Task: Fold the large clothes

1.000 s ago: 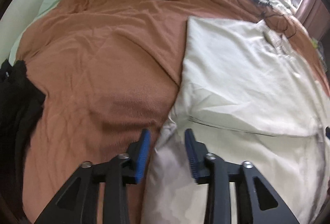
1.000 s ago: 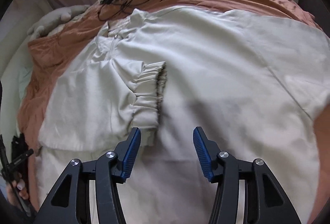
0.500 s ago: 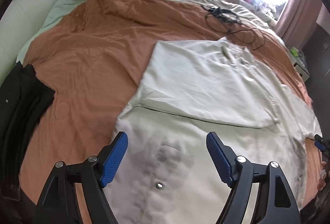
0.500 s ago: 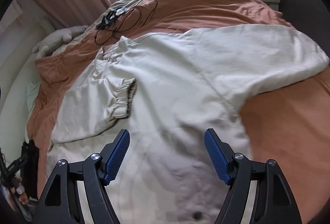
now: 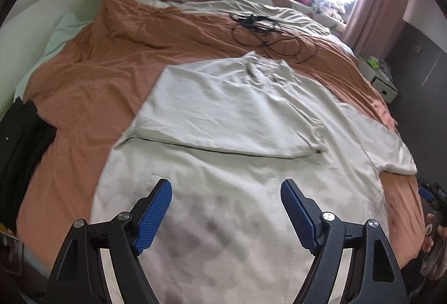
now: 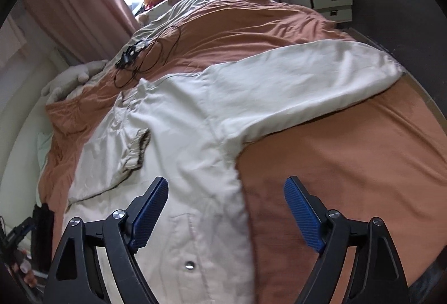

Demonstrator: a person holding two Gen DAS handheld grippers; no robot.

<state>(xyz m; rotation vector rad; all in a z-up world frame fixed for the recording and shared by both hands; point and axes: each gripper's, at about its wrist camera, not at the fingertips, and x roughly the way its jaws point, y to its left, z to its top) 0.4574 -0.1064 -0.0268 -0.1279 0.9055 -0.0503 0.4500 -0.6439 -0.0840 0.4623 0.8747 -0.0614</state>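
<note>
A large cream jacket (image 5: 223,119) lies flat on the bed's orange cover (image 5: 92,72). Its left sleeve is folded across the body, the elastic cuff (image 6: 137,153) resting mid-chest. The other sleeve (image 6: 307,85) stretches out to the right over the cover. My left gripper (image 5: 226,209) is open and empty, held above the jacket's lower part. My right gripper (image 6: 226,209) is open and empty above the jacket's right side edge, near a snap button (image 6: 190,265).
A tangle of black cable (image 5: 265,32) lies on the cover beyond the collar. Dark clothing (image 5: 19,153) sits at the bed's left edge. A white drawer unit (image 6: 327,0) stands at the far right. Curtains and a window ledge with clutter lie behind.
Both grippers opened wide and pulled back and up from the jacket. The view widened from close on the fabric to the whole bed.
</note>
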